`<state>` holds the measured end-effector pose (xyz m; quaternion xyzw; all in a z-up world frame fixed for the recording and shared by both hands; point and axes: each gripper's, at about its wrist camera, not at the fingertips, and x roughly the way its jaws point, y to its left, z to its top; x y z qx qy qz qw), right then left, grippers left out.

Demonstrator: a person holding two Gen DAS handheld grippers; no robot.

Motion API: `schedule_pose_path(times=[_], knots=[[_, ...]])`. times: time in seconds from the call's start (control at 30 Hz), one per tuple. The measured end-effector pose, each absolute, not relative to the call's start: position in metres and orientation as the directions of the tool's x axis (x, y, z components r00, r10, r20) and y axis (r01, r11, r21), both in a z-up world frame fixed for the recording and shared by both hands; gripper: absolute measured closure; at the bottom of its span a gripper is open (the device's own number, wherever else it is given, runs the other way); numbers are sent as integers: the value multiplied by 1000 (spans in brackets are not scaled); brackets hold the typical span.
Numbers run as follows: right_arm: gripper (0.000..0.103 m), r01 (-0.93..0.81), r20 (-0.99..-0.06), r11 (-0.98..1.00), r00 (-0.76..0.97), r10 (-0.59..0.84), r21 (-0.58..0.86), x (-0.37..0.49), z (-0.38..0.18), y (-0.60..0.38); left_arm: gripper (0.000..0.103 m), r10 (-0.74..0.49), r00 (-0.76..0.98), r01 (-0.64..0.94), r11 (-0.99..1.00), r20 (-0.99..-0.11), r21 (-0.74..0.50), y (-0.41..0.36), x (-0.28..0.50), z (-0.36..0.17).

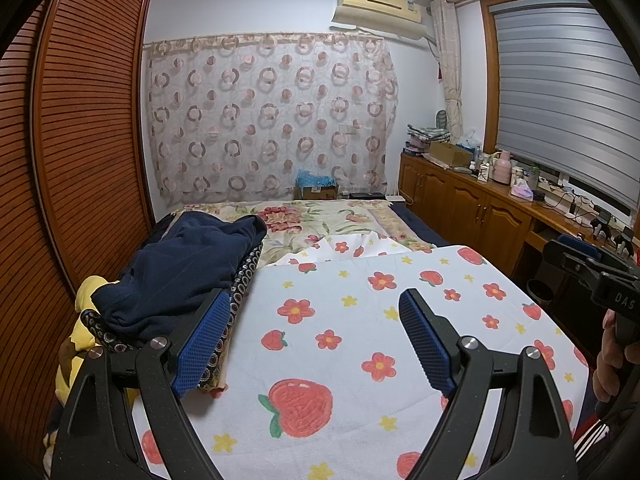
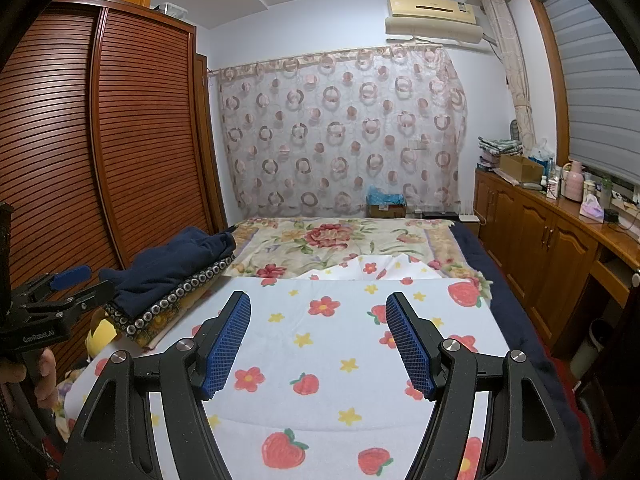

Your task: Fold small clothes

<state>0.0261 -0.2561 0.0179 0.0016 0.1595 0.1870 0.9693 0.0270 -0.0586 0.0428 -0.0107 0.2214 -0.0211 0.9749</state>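
Tongs right of clothes pile

The strawberry-print cloth lies flat and bare, giving open passage ahead. A navy clothes pile crowds its left edge. The wardrobe walls off that side.
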Motion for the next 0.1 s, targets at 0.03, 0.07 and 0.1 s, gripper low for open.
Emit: schedule_pose_path(times=[0.03, 0.07, 0.1], knots=[[31, -362, -309, 930, 879, 363, 64, 26, 18, -256, 16, -45, 902, 36, 999, -430, -30, -58, 27, 43], [31, -363, -309, 930, 878, 364, 64, 26, 18, -256, 16, -45, 902, 36, 999, -430, -30, -58, 27, 43], [31, -363, -309, 930, 879, 364, 64, 26, 18, -256, 16, -47, 901, 37, 999, -431, -31, -58, 27, 43]])
